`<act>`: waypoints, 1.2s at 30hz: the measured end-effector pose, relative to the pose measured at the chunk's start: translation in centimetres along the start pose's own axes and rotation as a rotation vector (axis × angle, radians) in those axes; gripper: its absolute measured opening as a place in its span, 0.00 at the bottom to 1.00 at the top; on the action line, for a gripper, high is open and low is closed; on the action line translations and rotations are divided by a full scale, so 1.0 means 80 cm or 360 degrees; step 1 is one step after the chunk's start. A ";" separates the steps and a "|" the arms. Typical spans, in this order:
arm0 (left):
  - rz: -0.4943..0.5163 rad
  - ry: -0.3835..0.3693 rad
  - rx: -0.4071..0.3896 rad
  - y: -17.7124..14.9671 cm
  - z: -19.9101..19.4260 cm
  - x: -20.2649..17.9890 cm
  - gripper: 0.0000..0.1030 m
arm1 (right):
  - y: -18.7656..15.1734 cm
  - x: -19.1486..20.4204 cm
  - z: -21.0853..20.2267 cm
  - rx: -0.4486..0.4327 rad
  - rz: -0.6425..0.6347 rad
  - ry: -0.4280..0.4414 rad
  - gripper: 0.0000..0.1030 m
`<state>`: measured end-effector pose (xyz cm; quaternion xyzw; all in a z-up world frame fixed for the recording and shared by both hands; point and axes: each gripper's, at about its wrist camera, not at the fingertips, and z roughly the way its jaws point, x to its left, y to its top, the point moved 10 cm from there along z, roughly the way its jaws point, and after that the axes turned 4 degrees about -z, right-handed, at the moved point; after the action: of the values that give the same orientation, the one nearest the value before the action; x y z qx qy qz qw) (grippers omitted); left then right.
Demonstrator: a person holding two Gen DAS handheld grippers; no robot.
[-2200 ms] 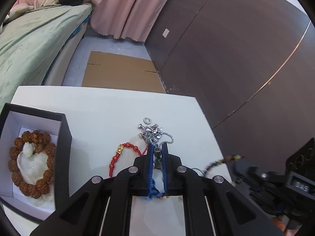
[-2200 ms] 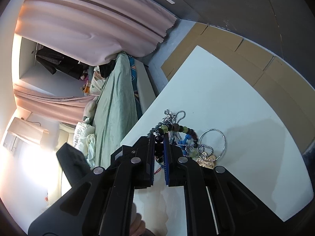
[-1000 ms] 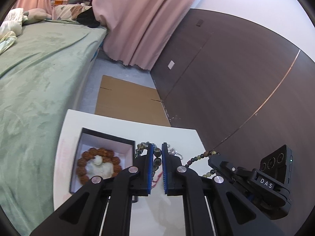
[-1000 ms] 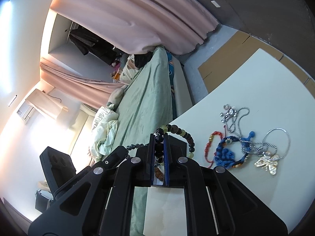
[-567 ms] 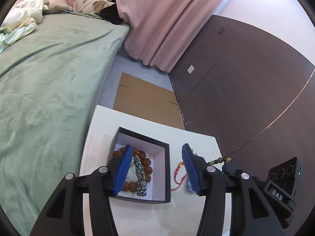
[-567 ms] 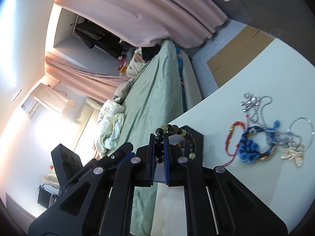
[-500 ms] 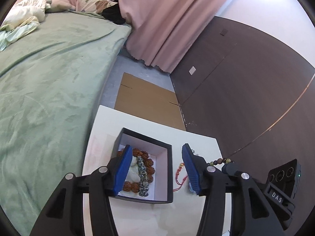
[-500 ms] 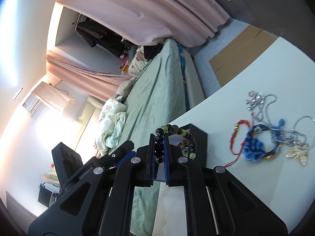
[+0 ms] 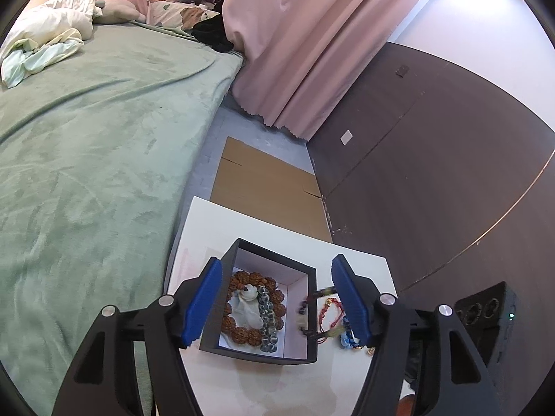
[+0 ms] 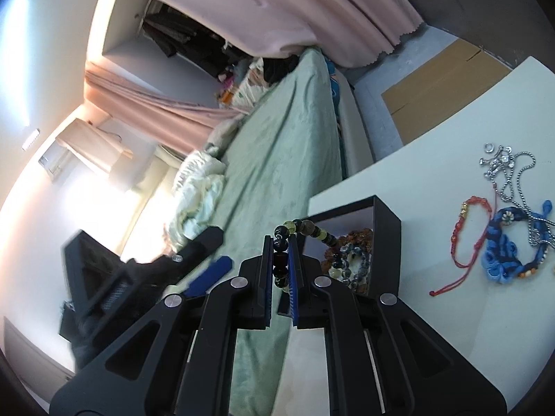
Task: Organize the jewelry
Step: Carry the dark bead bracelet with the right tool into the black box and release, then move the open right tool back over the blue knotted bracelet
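Note:
A black box with a white lining (image 9: 312,312) stands on the white table (image 9: 263,235). In it lie a brown bead bracelet (image 9: 242,332) and a grey bead bracelet (image 9: 266,319). My left gripper (image 9: 275,303) is open and empty, high above the box. My right gripper (image 10: 281,263) is shut on a dark mixed-bead bracelet (image 10: 305,230), held above the box's (image 10: 385,228) near edge. That bracelet shows blurred in the left wrist view (image 9: 305,312). A red cord bracelet (image 10: 468,232), a blue knotted bracelet (image 10: 506,253) and a silver chain (image 10: 513,173) lie on the table to the right.
A green bed (image 9: 86,159) runs along the table's left side. Flat cardboard (image 9: 267,187) lies on the floor beyond the table. A pink curtain (image 9: 295,52) and a dark wall (image 9: 433,173) stand behind.
My left gripper opened and dropped the grey bead bracelet into the box, then rose. My right gripper has carried the dark bead bracelet left, toward the box.

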<state>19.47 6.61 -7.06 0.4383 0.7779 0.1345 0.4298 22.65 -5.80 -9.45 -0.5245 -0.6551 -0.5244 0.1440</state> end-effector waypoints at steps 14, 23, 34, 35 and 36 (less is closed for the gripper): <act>0.0027 -0.0016 0.0032 -0.009 0.006 -0.010 0.66 | 0.013 -0.024 -0.047 -0.0125 0.0102 -0.0014 0.32; 0.0108 -0.0034 0.0082 -0.030 0.023 -0.039 0.66 | 0.020 -0.067 -0.090 -0.0142 0.0194 -0.0192 0.52; 0.0257 -0.0058 0.0177 -0.066 0.053 -0.083 0.67 | 0.016 -0.117 -0.144 -0.0110 0.0291 -0.0375 0.71; 0.0276 -0.0067 0.0190 -0.070 0.056 -0.089 0.67 | 0.015 -0.122 -0.148 -0.0102 0.0304 -0.0390 0.75; 0.0290 -0.0072 0.0201 -0.075 0.059 -0.093 0.67 | 0.014 -0.125 -0.150 -0.0096 0.0313 -0.0405 0.77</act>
<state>21.65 -3.55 -9.30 0.5363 0.7318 0.1138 0.4048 23.32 -21.32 -11.38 -0.6523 -0.5975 -0.4566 0.0946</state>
